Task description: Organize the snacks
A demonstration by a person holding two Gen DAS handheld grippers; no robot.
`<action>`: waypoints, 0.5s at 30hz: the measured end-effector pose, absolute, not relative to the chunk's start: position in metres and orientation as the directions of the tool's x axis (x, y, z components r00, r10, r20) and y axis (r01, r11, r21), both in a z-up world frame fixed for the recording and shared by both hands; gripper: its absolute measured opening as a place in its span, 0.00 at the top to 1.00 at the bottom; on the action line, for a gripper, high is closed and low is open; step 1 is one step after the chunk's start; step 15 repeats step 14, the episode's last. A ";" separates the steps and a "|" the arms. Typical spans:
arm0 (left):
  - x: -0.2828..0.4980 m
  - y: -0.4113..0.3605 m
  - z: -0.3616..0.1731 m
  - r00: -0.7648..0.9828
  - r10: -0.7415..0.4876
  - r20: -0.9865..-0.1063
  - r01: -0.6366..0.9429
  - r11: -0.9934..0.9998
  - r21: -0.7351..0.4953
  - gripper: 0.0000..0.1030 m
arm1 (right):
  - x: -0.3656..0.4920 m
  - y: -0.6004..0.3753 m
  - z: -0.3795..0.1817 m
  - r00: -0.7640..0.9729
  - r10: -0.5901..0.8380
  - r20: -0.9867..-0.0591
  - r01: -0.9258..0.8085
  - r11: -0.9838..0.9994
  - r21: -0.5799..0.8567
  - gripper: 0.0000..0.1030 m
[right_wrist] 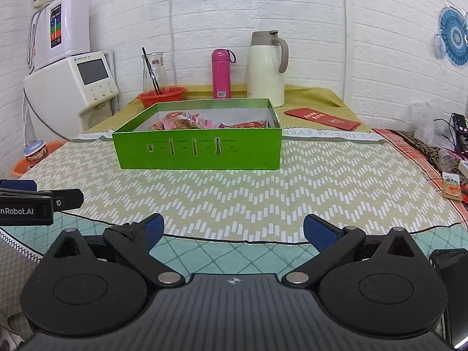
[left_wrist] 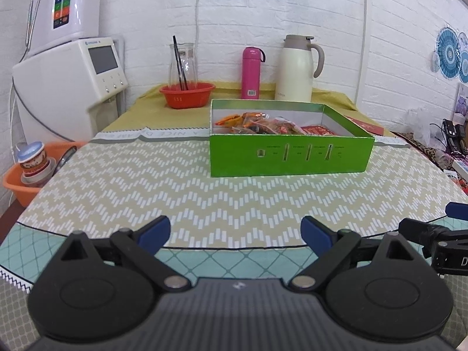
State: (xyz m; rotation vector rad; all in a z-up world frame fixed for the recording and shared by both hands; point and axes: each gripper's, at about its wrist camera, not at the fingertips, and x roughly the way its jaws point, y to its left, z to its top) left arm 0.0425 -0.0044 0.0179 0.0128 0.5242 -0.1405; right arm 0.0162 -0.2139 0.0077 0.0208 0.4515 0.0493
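A green open box [left_wrist: 289, 155] stands on the patterned tablecloth ahead, and it also shows in the right wrist view [right_wrist: 199, 152]. Several orange and red snack packets [left_wrist: 257, 124] lie inside it; the right wrist view shows them too [right_wrist: 187, 121]. My left gripper [left_wrist: 235, 232] is open and empty, low over the near edge of the table. My right gripper [right_wrist: 234, 232] is open and empty beside it. One small orange snack packet [right_wrist: 452, 188] lies at the table's right edge.
Behind the box stand a red bowl [left_wrist: 187, 93] with a glass carafe, a pink bottle [left_wrist: 251, 73] and a cream thermos jug [left_wrist: 297, 68]. A red envelope [right_wrist: 321, 118] lies at the back right. A white water dispenser [left_wrist: 67, 87] stands at the left. An orange basin [left_wrist: 26, 175] sits below it.
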 end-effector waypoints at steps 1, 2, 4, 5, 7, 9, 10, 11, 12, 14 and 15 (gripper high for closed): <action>0.042 -0.005 0.018 0.857 -0.130 -0.499 0.137 0.990 -0.023 0.10 | 0.015 -0.214 0.008 0.900 0.051 -0.434 -0.041 0.999 0.032 0.00; 0.042 -0.004 0.018 0.857 -0.130 -0.500 0.137 0.990 -0.023 0.10 | 0.015 -0.214 0.008 0.900 0.050 -0.433 -0.040 0.999 0.032 0.00; 0.041 -0.004 0.018 0.858 -0.130 -0.497 0.137 0.990 -0.022 0.10 | 0.015 -0.214 0.008 0.900 0.050 -0.433 -0.039 0.999 0.034 0.00; 0.041 -0.004 0.018 0.859 -0.129 -0.495 0.135 0.991 -0.023 0.10 | 0.015 -0.214 0.008 0.900 0.051 -0.433 -0.040 0.999 0.035 0.00; 0.040 -0.003 0.018 0.860 -0.134 -0.493 0.140 0.990 -0.026 0.10 | 0.015 -0.215 0.007 0.899 0.054 -0.434 -0.042 0.998 0.037 0.00; 0.039 -0.003 0.018 0.860 -0.131 -0.493 0.137 0.990 -0.024 0.10 | 0.015 -0.214 0.007 0.898 0.053 -0.436 -0.041 0.998 0.037 0.00; 0.039 -0.004 0.018 0.860 -0.130 -0.493 0.137 0.990 -0.023 0.10 | 0.015 -0.214 0.007 0.898 0.053 -0.437 -0.040 0.998 0.037 0.00; 0.039 -0.004 0.018 0.860 -0.129 -0.493 0.136 0.990 -0.022 0.10 | 0.015 -0.214 0.007 0.898 0.052 -0.437 -0.040 0.998 0.038 0.00; 0.038 -0.004 0.018 0.860 -0.128 -0.493 0.136 0.990 -0.020 0.10 | 0.014 -0.213 0.007 0.898 0.052 -0.436 -0.040 0.998 0.038 0.00; 0.038 -0.005 0.018 0.859 -0.124 -0.497 0.133 0.991 -0.016 0.10 | 0.014 -0.213 0.007 0.898 0.052 -0.436 -0.040 0.999 0.037 0.00; 0.038 -0.005 0.018 0.859 -0.124 -0.497 0.133 0.991 -0.016 0.10 | 0.014 -0.213 0.007 0.898 0.052 -0.436 -0.040 0.999 0.037 0.00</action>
